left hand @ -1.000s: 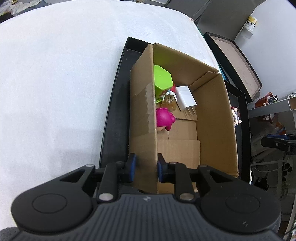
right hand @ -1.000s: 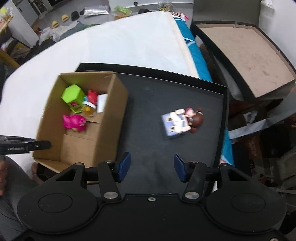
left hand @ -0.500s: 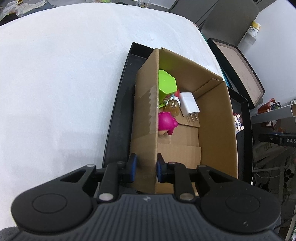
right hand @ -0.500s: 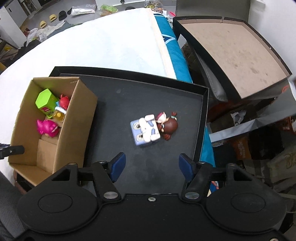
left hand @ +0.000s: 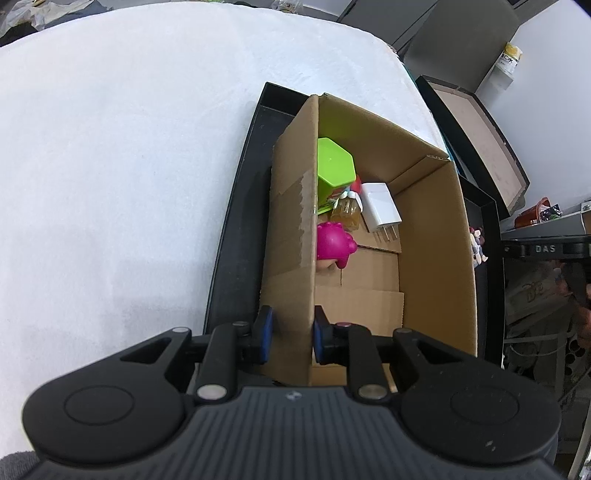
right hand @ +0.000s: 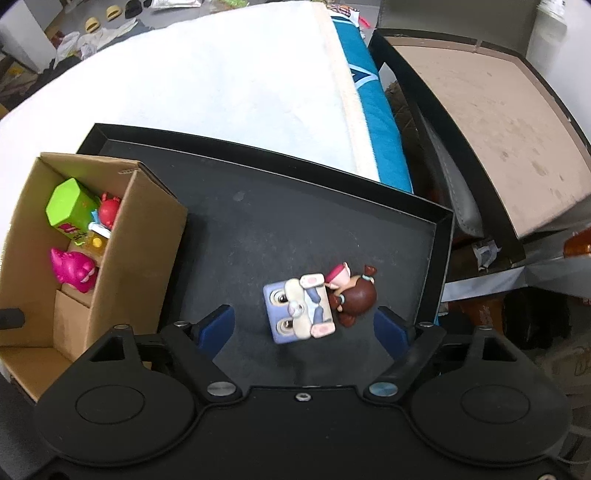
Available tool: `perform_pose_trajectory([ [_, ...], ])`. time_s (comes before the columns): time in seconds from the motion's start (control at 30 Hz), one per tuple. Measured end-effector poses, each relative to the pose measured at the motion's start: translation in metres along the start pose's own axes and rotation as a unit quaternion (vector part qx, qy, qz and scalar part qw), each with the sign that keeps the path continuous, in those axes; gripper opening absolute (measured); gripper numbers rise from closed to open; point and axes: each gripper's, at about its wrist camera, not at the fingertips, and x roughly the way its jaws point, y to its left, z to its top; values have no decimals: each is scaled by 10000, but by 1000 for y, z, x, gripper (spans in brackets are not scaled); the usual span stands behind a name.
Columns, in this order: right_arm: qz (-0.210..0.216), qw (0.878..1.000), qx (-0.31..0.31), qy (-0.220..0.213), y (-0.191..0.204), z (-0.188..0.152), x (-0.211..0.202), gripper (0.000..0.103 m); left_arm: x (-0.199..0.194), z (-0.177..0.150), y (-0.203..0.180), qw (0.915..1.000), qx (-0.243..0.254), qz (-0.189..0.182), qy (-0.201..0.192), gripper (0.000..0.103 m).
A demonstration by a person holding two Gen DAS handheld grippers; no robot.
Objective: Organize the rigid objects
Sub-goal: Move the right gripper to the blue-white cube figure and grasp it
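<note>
Left tool [left hand: 290,334] clamps the box [left hand: 291,240] wall; right tool [right hand: 303,326], jaws just widened and empty, should straddle the figurine [right hand: 317,304], apparently two joined pieces, squarely before closing.

white bedsheet [right hand: 229,85], cluttered floor [right hand: 74,33]

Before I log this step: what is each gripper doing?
Left gripper: shut on the cardboard box wall.
Right gripper: open, jaws just widened, empty above the toy figures.
</note>
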Motion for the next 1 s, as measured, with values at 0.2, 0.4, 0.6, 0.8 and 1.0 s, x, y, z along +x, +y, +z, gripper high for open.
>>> perform_pose_trajectory([
  [0.2, 101, 9997, -74, 211, 2, 6, 14, 53, 2, 1, 1, 10000, -20, -13, 24, 21],
  [0.4, 32, 9994, -220, 269, 10, 6, 25, 43, 3, 1, 1, 10000, -23, -21, 38, 21],
  [0.6, -120, 9990, -252, 339, 16, 7, 27, 43, 3, 1, 2, 10000, -27, -26, 39, 21],
  [0.8, -98, 9979, -397, 506, 33, 4, 28, 44, 3, 1, 1, 10000, -20, -25, 39, 21],
  [1.0, -61, 9968, -252, 753, 42, -4, 49, 45, 3, 0, -1, 10000, 31, 3, 50, 21],
])
